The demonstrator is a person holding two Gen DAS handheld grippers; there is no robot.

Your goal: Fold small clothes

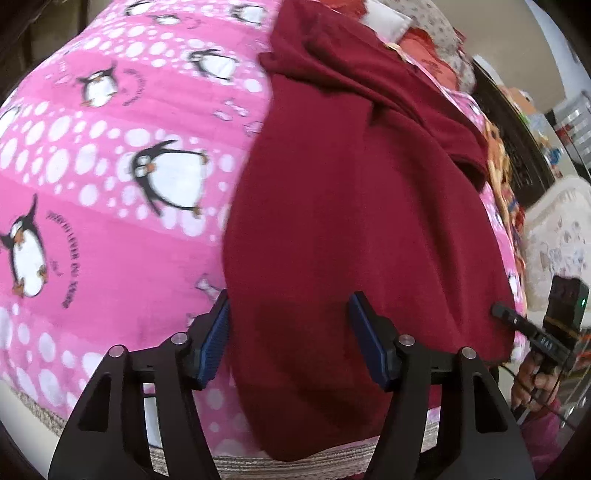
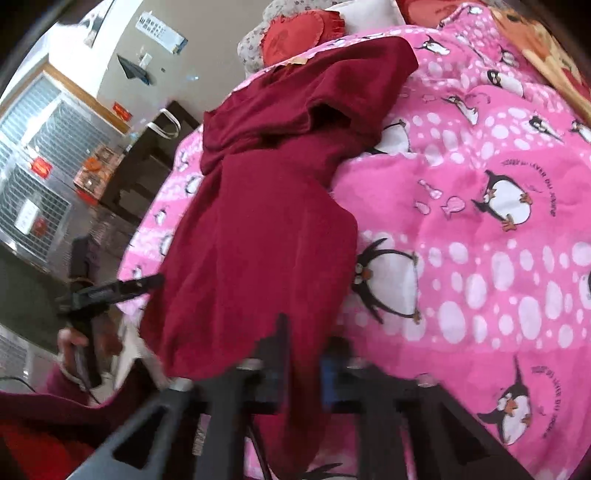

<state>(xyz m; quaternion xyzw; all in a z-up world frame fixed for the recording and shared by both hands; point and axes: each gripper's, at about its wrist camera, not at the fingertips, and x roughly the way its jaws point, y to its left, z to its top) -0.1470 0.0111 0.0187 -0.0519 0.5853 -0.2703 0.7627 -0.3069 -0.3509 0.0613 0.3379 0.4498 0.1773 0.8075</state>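
A: One maroon garment (image 1: 354, 229), spread lengthwise on the penguin blanket (image 1: 110, 184) of the bed, near hem draped over the bed's edge; upper part bunched towards the red cushion (image 2: 301, 35).

B: Left tool (image 1: 288, 354): parted about halfway, pads (image 1: 216, 336) straddling the garment's near hem, not pressing on it. Right tool (image 2: 303, 365): blurred, closed down narrow at the hem's other side; cloth between the pads probable, not confirmed.

A: Step in hand, judged: taking hold of the near hem, ahead of a first fold.

B: Next move, judged: left tool closed on the hem's corner, then both corners lifted evenly and carried towards the bunched upper part. Sleeves there likely in need of flattening first.
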